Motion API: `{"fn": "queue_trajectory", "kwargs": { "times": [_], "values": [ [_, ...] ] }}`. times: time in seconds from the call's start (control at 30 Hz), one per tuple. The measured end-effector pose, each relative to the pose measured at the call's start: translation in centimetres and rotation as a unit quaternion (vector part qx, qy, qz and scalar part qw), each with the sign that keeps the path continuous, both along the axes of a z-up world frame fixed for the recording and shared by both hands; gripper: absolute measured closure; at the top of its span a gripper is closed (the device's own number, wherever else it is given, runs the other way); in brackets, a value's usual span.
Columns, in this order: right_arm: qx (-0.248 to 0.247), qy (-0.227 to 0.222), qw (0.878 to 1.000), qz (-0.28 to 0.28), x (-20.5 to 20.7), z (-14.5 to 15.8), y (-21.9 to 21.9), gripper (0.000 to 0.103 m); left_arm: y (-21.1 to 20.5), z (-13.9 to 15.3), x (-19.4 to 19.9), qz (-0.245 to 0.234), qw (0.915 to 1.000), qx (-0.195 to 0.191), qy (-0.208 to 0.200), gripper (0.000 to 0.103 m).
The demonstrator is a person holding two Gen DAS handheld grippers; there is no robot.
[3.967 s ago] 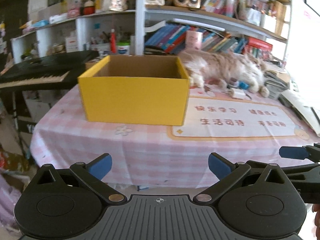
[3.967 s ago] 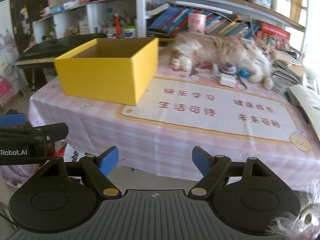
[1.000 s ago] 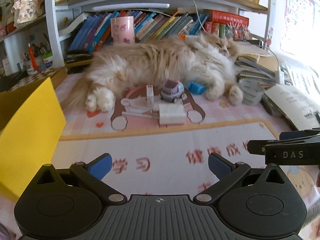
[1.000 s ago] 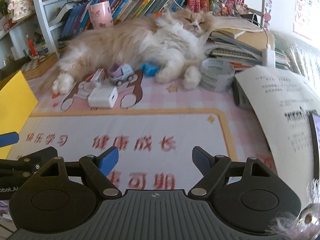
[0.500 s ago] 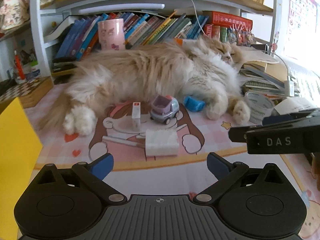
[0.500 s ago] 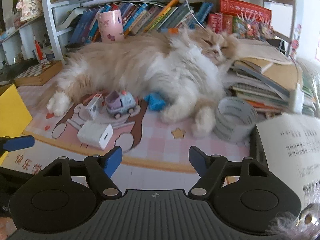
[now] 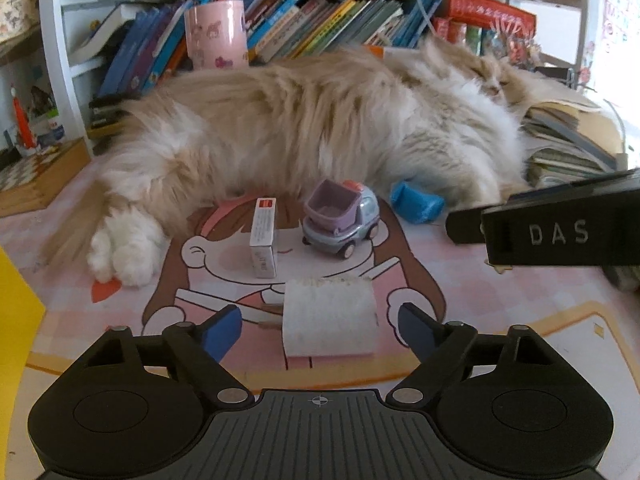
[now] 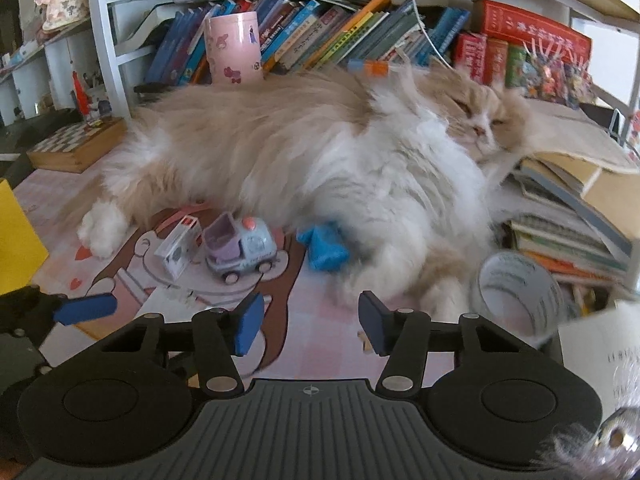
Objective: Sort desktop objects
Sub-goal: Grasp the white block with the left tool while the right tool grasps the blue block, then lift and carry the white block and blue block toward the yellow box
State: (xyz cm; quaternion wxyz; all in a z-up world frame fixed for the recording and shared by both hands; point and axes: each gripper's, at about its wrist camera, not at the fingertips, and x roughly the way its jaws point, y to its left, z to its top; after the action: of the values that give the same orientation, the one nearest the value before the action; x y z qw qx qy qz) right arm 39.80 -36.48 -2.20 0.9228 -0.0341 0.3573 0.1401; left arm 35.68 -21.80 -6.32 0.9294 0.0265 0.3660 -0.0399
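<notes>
White block [image 7: 329, 316]: lower centre of the left wrist view, lying on the cartoon mat [image 7: 224, 240], framed by the left gripper [image 7: 320, 330], jaws just narrowing, not touching it. Behind: small carton [image 7: 264, 248], toy truck [image 7: 342, 222], blue object [image 7: 416, 202], cat [image 7: 320, 128]. Right gripper [image 8: 310, 322]: jaws just narrowing, nothing between them.

Support surface: table under a pink checked cloth [image 7: 72, 320] with a cartoon-print mat [image 7: 412, 276] over it.

Lying on the mat/cloth:
- white charger block [image 7: 329, 320], centre of left wrist view
- small white carton [image 7: 264, 240] at its 11 o'clock, standing on edge
- purple toy truck [image 7: 340, 220] at 12, just beside the carton
- blue wrapped object [image 7: 414, 202] at 1, against the cat
- long-haired cat [image 7: 320, 128] stretched across the far side
- tape roll [image 8: 516, 284] at 3 in right wrist view, near stacked books [image 8: 568, 232]
- yellow box [image 7: 16, 320] at 9.
</notes>
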Motion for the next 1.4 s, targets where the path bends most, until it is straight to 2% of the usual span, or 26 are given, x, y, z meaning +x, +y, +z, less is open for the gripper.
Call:
{"fn": "queue_trajectory", "kwargs": {
  "times": [0.03, 0.1, 0.17, 0.2, 0.33, 0.5, 0.77, 0.93, 0.97, 1.17, 1.4],
  "values": [
    [-0.002, -0.002, 1.000, 0.002, 0.4, -0.1, 0.1, 0.054, 0.0, -0.3, 0.3, 0.003, 1.0000, -0.001, 0.004, 0.018],
    [-0.008, -0.003, 1.000, 0.006, 1.3, -0.2, 0.4, 0.055, 0.1, -0.9, 1.0, 0.006, 0.9998, -0.008, 0.020, 0.026],
    [-0.013, -0.004, 1.000, 0.011, 2.1, -0.5, 0.6, 0.057, -0.1, -1.1, 1.1, 0.002, 0.9999, -0.001, 0.010, 0.032],
    [-0.014, -0.005, 1.000, 0.013, 2.6, -0.7, 0.7, 0.058, -0.1, -1.1, 1.1, 0.003, 1.0000, -0.002, 0.009, 0.038],
    [-0.019, -0.009, 0.999, 0.026, 4.1, -1.2, 1.1, 0.065, 0.5, -0.8, 1.0, 0.004, 0.9998, -0.010, 0.015, 0.038],
    [-0.039, -0.006, 0.998, 0.046, 6.1, -1.9, 1.8, 0.068, 2.7, 0.4, -0.7, 0.025, 0.9980, -0.054, 0.021, 0.038],
    [-0.080, -0.001, 0.994, 0.068, 8.2, -3.3, 2.4, 0.069, 5.9, 2.4, -5.6, 0.040, 0.9978, -0.054, 0.005, 0.038],
    [-0.072, 0.028, 0.995, 0.063, 9.3, -4.0, 2.1, 0.070, 6.9, 2.9, -8.1, 0.050, 0.9971, -0.056, 0.010, 0.038],
    [-0.067, 0.027, 0.995, 0.062, 9.3, -4.1, 2.0, 0.073, 6.9, 3.0, -8.4, 0.052, 0.9968, -0.059, 0.011, 0.038],
    [-0.048, 0.031, 0.997, 0.052, 8.7, -3.7, 2.0, 0.075, 7.6, 3.7, -10.2, 0.073, 0.9939, -0.082, 0.009, 0.038],
    [-0.031, 0.022, 0.998, 0.050, 6.3, -2.8, 1.8, 0.076, 8.1, 4.7, -10.8, 0.079, 0.9938, -0.079, -0.008, 0.038]
  ]
}}
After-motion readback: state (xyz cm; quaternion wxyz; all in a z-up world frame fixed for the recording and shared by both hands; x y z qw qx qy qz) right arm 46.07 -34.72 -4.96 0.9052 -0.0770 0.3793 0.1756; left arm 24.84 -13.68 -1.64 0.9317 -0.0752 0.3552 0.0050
